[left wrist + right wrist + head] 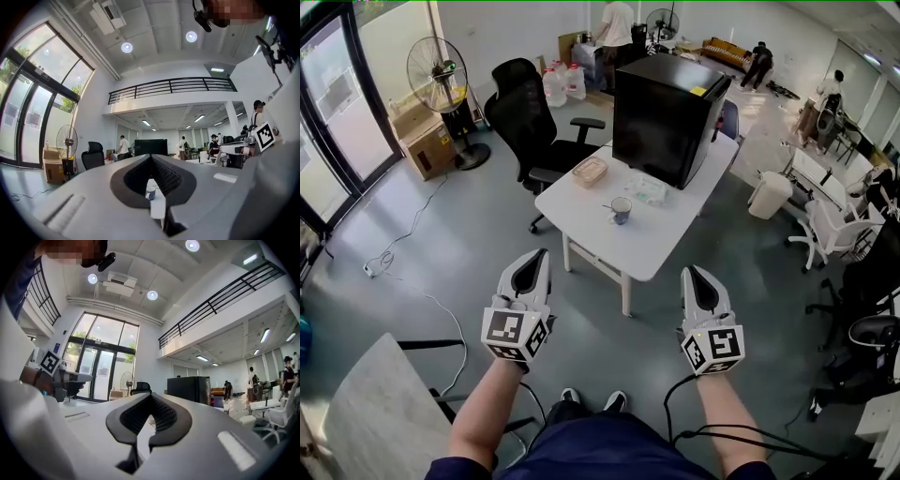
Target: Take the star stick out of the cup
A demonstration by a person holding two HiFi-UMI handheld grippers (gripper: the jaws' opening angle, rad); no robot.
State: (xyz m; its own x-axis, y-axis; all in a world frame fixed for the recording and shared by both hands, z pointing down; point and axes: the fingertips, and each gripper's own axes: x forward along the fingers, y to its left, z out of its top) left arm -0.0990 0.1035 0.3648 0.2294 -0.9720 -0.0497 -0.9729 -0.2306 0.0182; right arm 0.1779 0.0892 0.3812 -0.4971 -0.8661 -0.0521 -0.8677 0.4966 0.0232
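Observation:
A small blue-and-white cup [621, 210] stands near the front of a white table [652, 248], well ahead of me. A thin stick [607, 207] leans out of it to the left; its star end is too small to make out. My left gripper [540, 257] and right gripper [694, 275] hang side by side over the floor, short of the table, both shut with nothing in them. In the left gripper view the cup [150, 192] shows small through the gap below the shut left gripper [151, 157]. The right gripper [151, 394] points at the table's edge.
On the table stand a big black cabinet [666, 112], a pinkish tray [590, 171] and a clear container [649, 190]. A black office chair [530, 122] is behind the table's left end, a fan [439, 70] further left. Cables [403, 253] lie on the floor. A pale tabletop [384, 412] is at my lower left.

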